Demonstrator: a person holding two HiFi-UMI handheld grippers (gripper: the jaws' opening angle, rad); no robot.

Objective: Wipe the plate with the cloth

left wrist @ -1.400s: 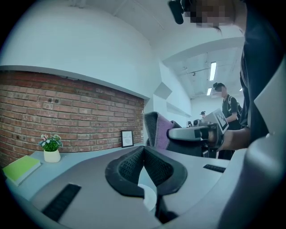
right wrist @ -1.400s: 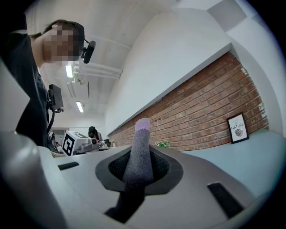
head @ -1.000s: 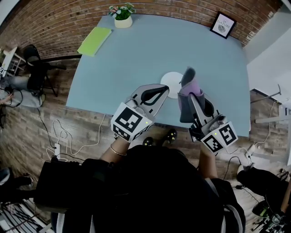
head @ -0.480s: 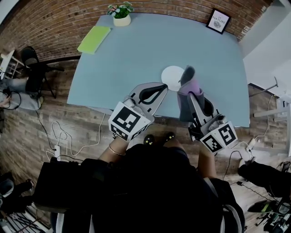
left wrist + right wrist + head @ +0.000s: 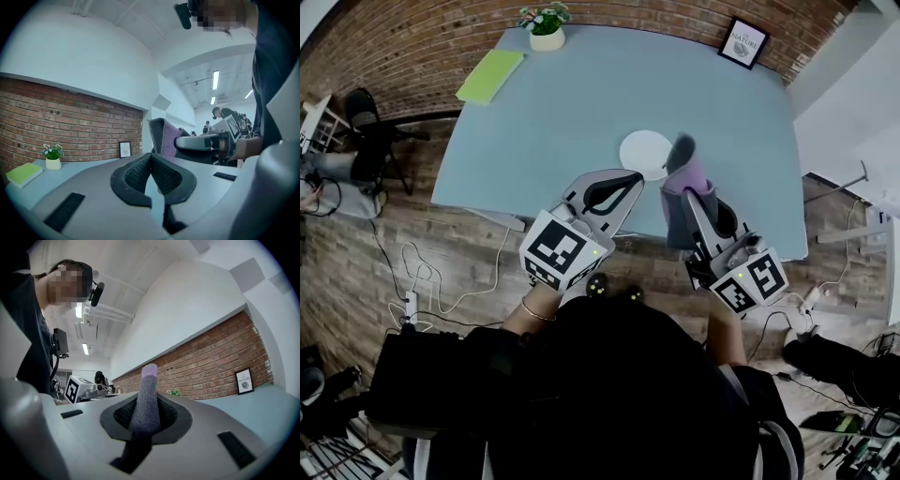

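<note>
**Right gripper** (image 5: 145, 417): jaws clamped on a folded **cloth** (image 5: 143, 397), grey with a purple face, which stands up from between the pads and rises clear above them. **Left gripper** (image 5: 151, 169): jaws together, pad tips meeting, nothing between them. In the head view both grippers are held side by side over the near edge of the **table** (image 5: 572, 103), left beside right, pointing out across it.

**Plate** (image 5: 642, 150): white, round, lying flat on the table just beyond the grippers, with the top of the cloth appearing just beside its right rim (an overlap of sight line only, to judge by the raised gripper; no contact can be made out).

Progress, as judged: the cloth is in hand, so pickup is done. Neither gripper steadies the plate and the cloth is not on it. Lowering the cloth and wiping appear to remain.
</note>
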